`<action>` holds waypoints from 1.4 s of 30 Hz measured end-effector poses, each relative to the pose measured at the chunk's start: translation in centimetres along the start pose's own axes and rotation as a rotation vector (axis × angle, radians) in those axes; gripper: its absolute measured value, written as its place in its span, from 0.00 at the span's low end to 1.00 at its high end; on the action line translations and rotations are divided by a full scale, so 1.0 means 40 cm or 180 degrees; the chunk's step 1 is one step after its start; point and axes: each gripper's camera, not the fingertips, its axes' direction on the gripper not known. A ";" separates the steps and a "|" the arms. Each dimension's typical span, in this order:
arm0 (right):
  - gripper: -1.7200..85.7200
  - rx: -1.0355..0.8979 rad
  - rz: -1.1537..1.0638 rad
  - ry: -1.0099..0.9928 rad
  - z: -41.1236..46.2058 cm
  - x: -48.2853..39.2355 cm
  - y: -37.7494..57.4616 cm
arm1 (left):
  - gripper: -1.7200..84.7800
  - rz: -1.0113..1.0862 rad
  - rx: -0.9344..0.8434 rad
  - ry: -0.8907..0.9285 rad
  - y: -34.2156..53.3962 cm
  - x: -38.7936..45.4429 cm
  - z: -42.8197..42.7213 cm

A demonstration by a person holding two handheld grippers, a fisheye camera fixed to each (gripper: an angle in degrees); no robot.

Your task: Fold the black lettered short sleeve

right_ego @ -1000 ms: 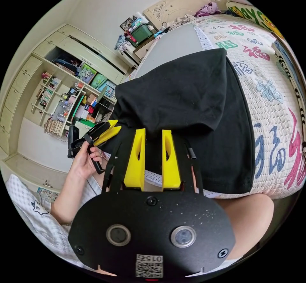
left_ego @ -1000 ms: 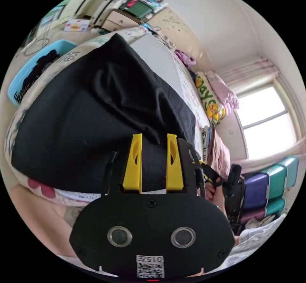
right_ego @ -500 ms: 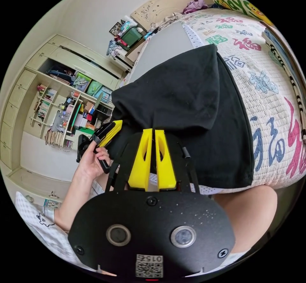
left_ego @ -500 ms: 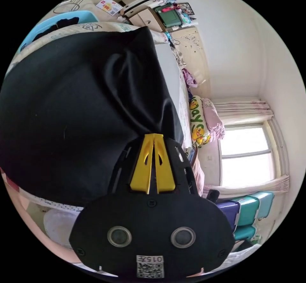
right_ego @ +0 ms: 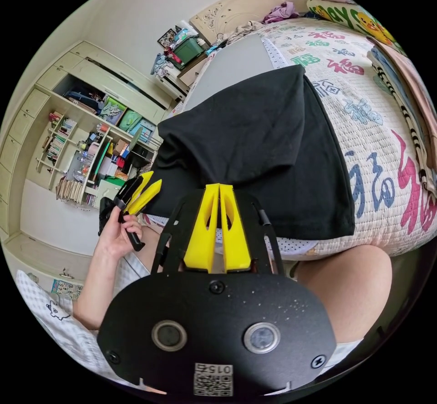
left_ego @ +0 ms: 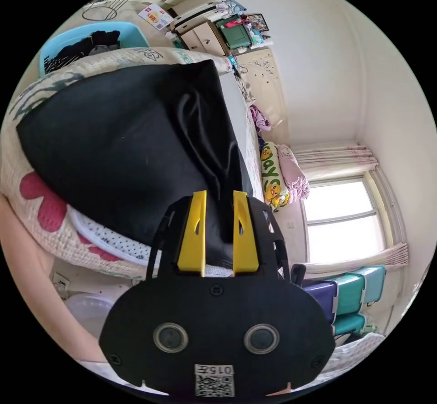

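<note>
One black shirt [right_ego: 259, 144] on one patterned mat [right_ego: 382, 149]. Two grippers: left [left_ego: 217, 194], right [right_ego: 219, 187]. One blue basket [left_ego: 91, 42]; one window [left_ego: 343, 222].

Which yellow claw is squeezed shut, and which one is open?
The right claw is shut, pinching the black shirt edge. The left claw is open, a gap between its jaws.

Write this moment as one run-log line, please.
shirt: black, on bed | left gripper: open, astride fold | right gripper: shut at shirt edge

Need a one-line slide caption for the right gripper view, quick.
Right gripper shut on the near edge of the black shirt lying on the patterned bed cover.
</note>
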 end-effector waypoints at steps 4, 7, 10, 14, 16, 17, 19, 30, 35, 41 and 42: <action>0.09 -0.0101 -0.0079 0.0080 -0.013 -0.022 -0.021 | 0.16 -0.0038 -0.0122 -0.0041 -0.053 0.013 0.075; 0.11 -0.0202 -0.0043 -0.0016 -0.012 -0.024 -0.043 | 0.17 -0.0138 -0.0232 -0.0101 -0.082 0.016 0.133; 0.12 -0.0217 -0.0098 -0.0001 -0.017 -0.039 -0.061 | 0.14 -0.0195 -0.0162 -0.0209 -0.096 0.017 0.156; 0.09 -0.0220 0.0062 -0.0019 -0.039 -0.039 -0.099 | 0.05 -0.0230 -0.0209 -0.0294 -0.110 -0.004 0.172; 0.07 -0.0195 0.0105 -0.0099 -0.064 -0.039 -0.112 | 0.03 -0.0224 -0.0204 -0.0187 -0.107 -0.017 0.158; 0.05 -0.0172 0.0104 -0.0076 -0.084 -0.045 -0.117 | 0.03 -0.0179 -0.0142 -0.0134 -0.099 -0.018 0.136; 0.03 -0.0147 0.0076 0.0039 -0.116 -0.058 -0.118 | 0.02 -0.0080 -0.0062 -0.0071 -0.080 -0.014 0.092; 0.01 -0.0068 -0.0096 0.0222 -0.281 -0.176 -0.119 | 0.03 0.0243 -0.0039 -0.0386 0.058 -0.058 -0.079; 0.02 -0.0116 -0.0053 0.0301 -0.356 -0.208 -0.152 | 0.04 0.0348 -0.0163 -0.0496 0.074 -0.064 -0.067; 0.03 0.0138 -0.0178 0.0549 -0.483 -0.328 -0.209 | 0.08 0.0531 0.0014 -0.0509 0.039 -0.060 -0.184; 0.03 0.0169 -0.0267 0.0551 -0.493 -0.353 -0.215 | 0.08 0.0587 0.0210 -0.0573 0.019 -0.057 -0.227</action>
